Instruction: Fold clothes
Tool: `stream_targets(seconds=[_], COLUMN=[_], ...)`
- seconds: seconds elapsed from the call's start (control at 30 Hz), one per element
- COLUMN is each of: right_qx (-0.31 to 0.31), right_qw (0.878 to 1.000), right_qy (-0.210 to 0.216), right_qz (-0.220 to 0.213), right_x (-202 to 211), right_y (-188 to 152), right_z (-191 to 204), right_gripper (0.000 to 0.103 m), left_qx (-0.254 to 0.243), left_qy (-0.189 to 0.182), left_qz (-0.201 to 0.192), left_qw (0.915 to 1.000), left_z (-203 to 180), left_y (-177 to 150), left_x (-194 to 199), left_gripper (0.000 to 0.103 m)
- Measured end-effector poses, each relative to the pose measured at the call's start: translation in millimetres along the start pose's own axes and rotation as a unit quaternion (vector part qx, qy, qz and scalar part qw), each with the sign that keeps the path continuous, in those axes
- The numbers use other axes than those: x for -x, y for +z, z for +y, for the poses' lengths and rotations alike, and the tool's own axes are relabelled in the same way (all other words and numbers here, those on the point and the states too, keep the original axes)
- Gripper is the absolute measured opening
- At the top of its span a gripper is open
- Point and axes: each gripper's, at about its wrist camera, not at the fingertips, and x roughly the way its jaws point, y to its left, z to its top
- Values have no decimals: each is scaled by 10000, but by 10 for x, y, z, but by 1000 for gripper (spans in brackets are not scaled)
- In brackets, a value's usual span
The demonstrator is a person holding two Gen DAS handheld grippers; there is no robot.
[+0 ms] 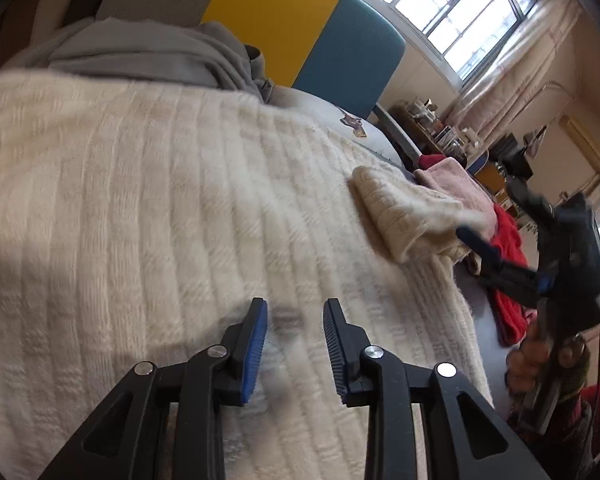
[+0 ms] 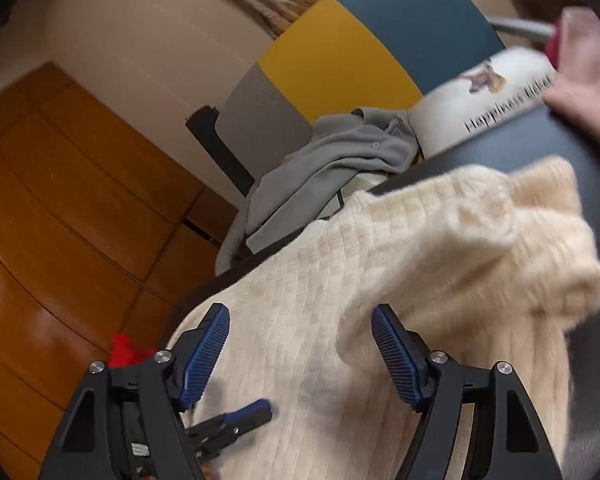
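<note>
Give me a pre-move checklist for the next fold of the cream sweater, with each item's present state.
1. Left gripper open, jaws empty above the knit: ok.
2. Right gripper open, nothing clamped: ok.
3. Cream sweater spread flat: not ok, its folded-over sleeve lies bunched.
4. Grey garment off the sweater: cannot tell, it sits right at the far edge.
5. Red garment off the sweater: ok, it lies beside it.
6. Sweater hem location: cannot tell, frames blurred.

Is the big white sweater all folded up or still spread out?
Mostly spread out. The sweater lies wide and flat, with only one sleeve turned over onto it. Both tongs are open above it.
</note>
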Motion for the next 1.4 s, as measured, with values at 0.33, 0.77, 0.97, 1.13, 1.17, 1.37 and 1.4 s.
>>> stream_targets(seconds=[0.33, 0.77, 0.97, 1.13, 1.17, 1.37, 1.4], right_qx=[-548, 203, 299, 352, 363, 438, 449], right_qw=[9985, 9997, 9994, 9992, 9992, 9988, 9987], right_qy=[85, 124, 159, 102, 87, -41, -63], right_qz=[18, 76, 123, 162, 170, 228, 241], right_x=[503, 265, 161, 35, 17, 91, 68], right_y=[-883, -979, -1006, -1005, -998, -977, -970], right_z=[-372, -177, -101, -81, -104, -160, -160], right_gripper=[78, 90, 95, 96, 97, 98, 98], left_qx=[-3283, -2228, -216, 642, 749, 1518, 1669], left_qy=[392, 727, -153, -507, -467, -77, -13], left_qz=[353, 759, -473, -1445, -1478, -1369, -1277], left_qw=[9431, 9692, 9985, 9861, 9851, 9789, 9777], left_z=[-1424, -1281, -675, -140, -22, 715, 847], left_y=[301, 811, 1318, 1483, 1475, 1033, 925], left_x=[-466, -1157, -362, 383, 442, 518, 469], left_gripper=[46, 15, 7, 7, 7, 7, 7])
